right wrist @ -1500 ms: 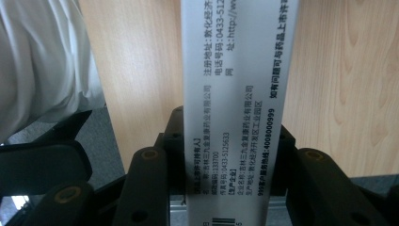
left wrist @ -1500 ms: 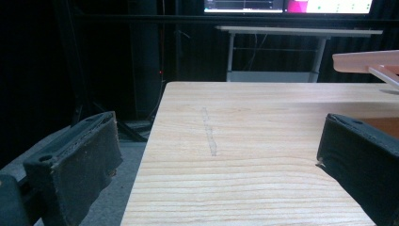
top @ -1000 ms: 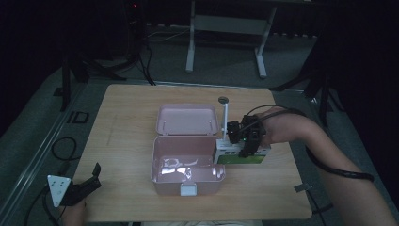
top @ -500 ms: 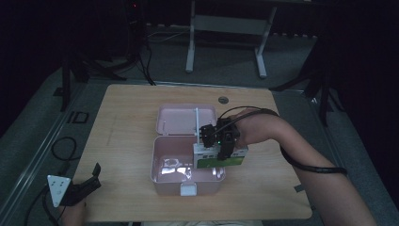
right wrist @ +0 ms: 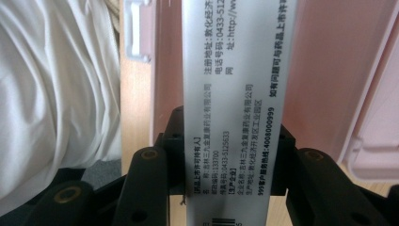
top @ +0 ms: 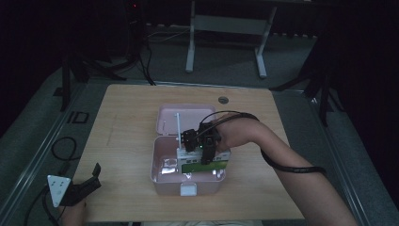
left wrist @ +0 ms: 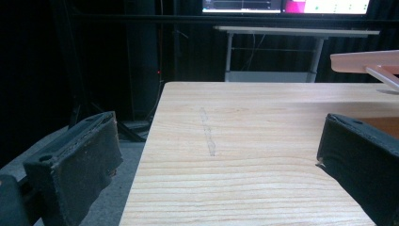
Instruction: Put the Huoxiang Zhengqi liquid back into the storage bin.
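- The right gripper (top: 203, 151) is clenched on a medicine carton (top: 203, 162), white with a green face; in the right gripper view the jaws pinch the carton's (right wrist: 239, 94) narrow white side, printed with black Chinese text and a barcode at the bottom.
- In the high view the carton hangs over the right half of the open pink plastic box (top: 160, 167), low at the rim.
- A small silvery packet (top: 169, 165) lies on the floor of the box, left of the carton.
- The box's lid (top: 167, 117) lies flat behind it, toward the table's far edge.
- The box sits near the middle of the wooden table (top: 122, 127), closer to the near edge.
- The left gripper (top: 91, 181) rests at the table's near left corner, its jaws released and wide apart with nothing between them; its own view looks along bare wood (left wrist: 244, 155).
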A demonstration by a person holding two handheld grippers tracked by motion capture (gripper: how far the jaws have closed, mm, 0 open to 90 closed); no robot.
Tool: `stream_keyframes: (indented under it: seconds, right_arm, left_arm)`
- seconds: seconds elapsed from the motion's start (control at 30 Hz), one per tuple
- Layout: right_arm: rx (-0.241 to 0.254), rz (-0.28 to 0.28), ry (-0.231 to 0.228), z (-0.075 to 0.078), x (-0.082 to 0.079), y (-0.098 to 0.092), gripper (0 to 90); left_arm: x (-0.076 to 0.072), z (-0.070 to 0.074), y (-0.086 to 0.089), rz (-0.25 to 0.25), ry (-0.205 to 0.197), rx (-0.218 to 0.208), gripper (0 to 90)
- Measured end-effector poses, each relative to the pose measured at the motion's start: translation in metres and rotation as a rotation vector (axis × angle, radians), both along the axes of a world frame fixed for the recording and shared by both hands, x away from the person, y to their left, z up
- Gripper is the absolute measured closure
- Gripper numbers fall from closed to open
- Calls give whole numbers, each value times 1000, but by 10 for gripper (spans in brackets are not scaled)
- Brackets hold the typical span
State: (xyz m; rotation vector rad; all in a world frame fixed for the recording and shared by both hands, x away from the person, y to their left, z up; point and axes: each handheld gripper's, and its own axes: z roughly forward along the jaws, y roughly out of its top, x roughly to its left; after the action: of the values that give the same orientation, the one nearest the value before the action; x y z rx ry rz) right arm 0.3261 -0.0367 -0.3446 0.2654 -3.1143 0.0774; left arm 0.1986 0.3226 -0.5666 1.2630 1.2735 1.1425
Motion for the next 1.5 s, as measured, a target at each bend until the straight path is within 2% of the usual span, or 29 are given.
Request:
stream_keyframes:
  seconds: [0.3,0.47,0.8,1.2,1.5]
  right_arm:
    - [7,0,13,-5,3,15,623]
    - [12,-12,19,-14,7,21,623]
    - [-4,-12,42,-42,8,29,623]
    - [-40,-22,64,-78,12,24,622]
    - [-55,-28,84,-99,14,20,622]
  left_arm:
    - [0,0,0,0,2,1,2]
    - [0,0,0,-2,0,0,2]
    - [0,0,0,-2,0,1,2]
    - [0,0,0,-3,2,4,2]
    - [0,0,0,-4,1,3,2]
